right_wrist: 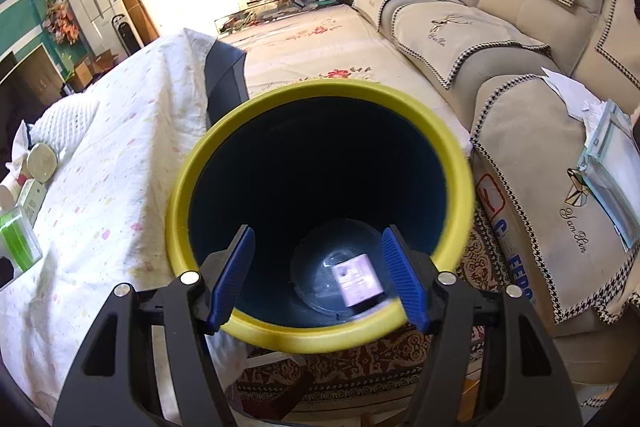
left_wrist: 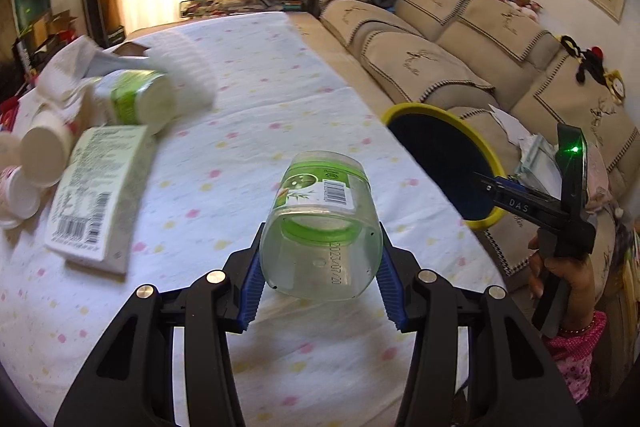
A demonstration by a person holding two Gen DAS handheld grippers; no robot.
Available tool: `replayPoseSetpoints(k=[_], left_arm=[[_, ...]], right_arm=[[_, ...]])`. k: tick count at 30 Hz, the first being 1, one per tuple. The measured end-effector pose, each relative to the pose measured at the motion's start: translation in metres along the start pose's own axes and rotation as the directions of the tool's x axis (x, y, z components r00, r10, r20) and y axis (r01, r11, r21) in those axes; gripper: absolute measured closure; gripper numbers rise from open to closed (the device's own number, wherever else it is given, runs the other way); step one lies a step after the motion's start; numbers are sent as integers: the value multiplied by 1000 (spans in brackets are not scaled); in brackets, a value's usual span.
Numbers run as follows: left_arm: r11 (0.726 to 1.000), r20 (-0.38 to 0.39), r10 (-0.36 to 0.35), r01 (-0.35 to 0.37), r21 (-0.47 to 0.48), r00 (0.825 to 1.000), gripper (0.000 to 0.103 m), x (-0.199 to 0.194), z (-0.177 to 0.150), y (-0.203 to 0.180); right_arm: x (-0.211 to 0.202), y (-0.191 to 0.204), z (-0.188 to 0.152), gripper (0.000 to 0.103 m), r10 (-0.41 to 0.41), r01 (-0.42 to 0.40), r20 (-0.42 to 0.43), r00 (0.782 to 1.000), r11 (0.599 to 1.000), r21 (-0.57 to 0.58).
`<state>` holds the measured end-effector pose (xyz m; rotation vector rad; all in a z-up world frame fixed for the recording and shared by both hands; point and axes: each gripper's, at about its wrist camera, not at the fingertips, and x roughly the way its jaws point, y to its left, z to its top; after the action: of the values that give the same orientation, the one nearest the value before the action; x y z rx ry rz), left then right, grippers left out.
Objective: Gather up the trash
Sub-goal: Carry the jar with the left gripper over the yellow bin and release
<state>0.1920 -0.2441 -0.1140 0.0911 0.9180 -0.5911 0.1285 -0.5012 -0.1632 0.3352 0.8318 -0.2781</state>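
A clear plastic jar (left_wrist: pixel 320 227) with a green label and green neck hangs just above the white dotted tablecloth (left_wrist: pixel 280 99), base towards the camera. My left gripper (left_wrist: pixel 321 229) is shut on it, a blue pad pressed on each side. The yellow-rimmed dark bin (left_wrist: pixel 444 163) stands off the table's right edge. My right gripper (right_wrist: pixel 318 233) is over the bin's mouth (right_wrist: pixel 320 99), open, with nothing between its pads. A blurred clear container with a pale label (right_wrist: pixel 356 283) lies at the bottom of the bin. The right gripper (left_wrist: pixel 490 187) also shows in the left wrist view, in a hand.
More trash lies at the table's left: a white box with a barcode (left_wrist: pixel 96 195), a green-labelled white bottle (left_wrist: pixel 136 99), paper cups (left_wrist: pixel 40 155) and crumpled tissue (left_wrist: pixel 68 75). A beige sofa (right_wrist: pixel 520 39) with loose papers (right_wrist: pixel 612 171) runs behind the bin.
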Motion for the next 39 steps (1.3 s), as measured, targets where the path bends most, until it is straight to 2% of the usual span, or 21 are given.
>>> replayPoseSetpoints(k=[8, 14, 22, 25, 28, 29, 33, 39], left_arm=[[990, 8, -44, 43, 133, 999, 54, 23, 36, -66], [972, -44, -96, 104, 210, 994, 54, 60, 54, -113], [955, -104, -98, 123, 269, 990, 54, 117, 68, -155], [957, -124, -84, 115, 268, 989, 52, 135, 71, -157], [960, -103, -73, 98, 263, 992, 41, 134, 73, -155], [961, -90, -73, 94, 262, 993, 38, 131, 73, -152], [965, -40, -68, 76, 250, 997, 36, 110, 75, -137], [985, 38, -75, 68, 158, 996, 31, 64, 72, -89]], right_arm=[[-25, -42, 1, 40, -51, 48, 56, 997, 997, 61], [-33, -67, -2, 38, -81, 74, 66, 995, 993, 95], [-31, -82, -6, 38, -93, 87, 47, 994, 989, 121], [-30, -84, -7, 38, -94, 88, 44, 995, 988, 126], [-29, -80, -7, 38, -95, 89, 40, 995, 988, 125], [-29, -80, -7, 38, -94, 89, 39, 995, 988, 124], [-27, -76, -7, 37, -87, 83, 33, 996, 990, 117], [-26, -59, -8, 37, -66, 63, 28, 997, 994, 92]])
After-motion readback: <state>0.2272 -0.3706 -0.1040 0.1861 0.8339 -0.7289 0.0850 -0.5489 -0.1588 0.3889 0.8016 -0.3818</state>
